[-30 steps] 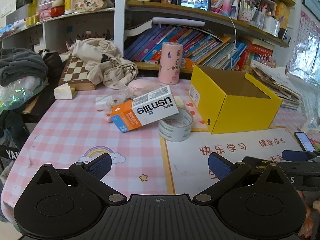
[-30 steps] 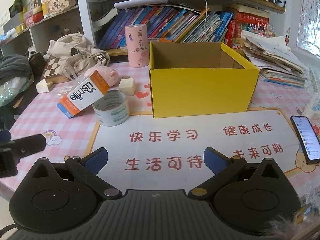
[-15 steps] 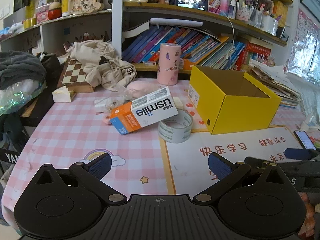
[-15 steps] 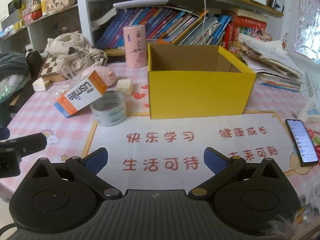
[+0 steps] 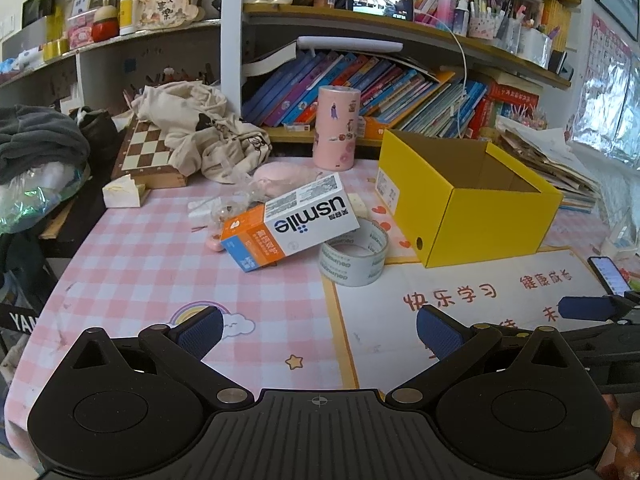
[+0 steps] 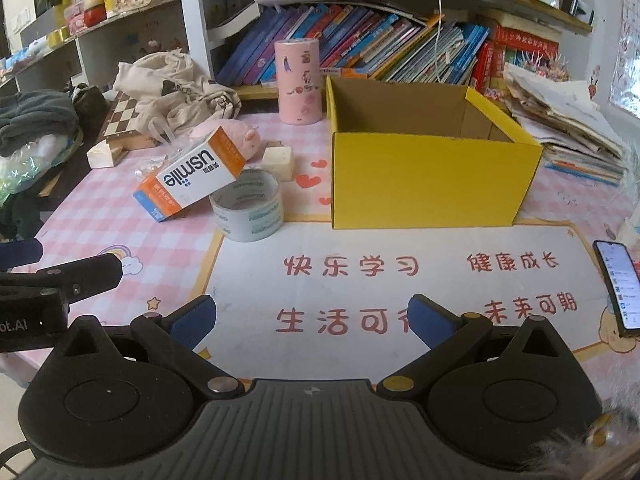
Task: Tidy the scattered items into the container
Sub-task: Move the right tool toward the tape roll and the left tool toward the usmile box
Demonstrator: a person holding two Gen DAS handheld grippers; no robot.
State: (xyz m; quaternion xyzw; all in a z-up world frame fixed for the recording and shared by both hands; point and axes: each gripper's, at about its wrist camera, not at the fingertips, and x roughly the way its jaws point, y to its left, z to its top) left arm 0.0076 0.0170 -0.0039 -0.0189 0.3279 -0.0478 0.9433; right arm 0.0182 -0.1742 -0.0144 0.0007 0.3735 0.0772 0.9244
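Note:
An open yellow cardboard box (image 5: 480,220) (image 6: 428,184) stands on the table, with nothing visible inside. Left of it an orange-and-white usmile carton (image 5: 292,224) (image 6: 192,176) leans on a roll of clear tape (image 5: 354,258) (image 6: 248,210). Behind them lie a pale cube (image 6: 278,160), a pink plush pig (image 6: 228,136) and crumpled clear plastic (image 5: 228,208). My left gripper (image 5: 320,332) is open near the table's front edge, well short of the carton. My right gripper (image 6: 312,318) is open over the white mat (image 6: 400,292), holding nothing.
A pink cylinder (image 5: 336,128) stands behind the box. A chessboard (image 5: 144,156) and beige cloth (image 5: 196,128) sit at back left, a paper stack (image 6: 568,128) at right, a phone (image 6: 618,284) at the right edge. Bookshelves rise behind.
Both grippers have drawn back and risen slightly, so the table items sit a little farther away. Nothing on the table has moved; both stay open.

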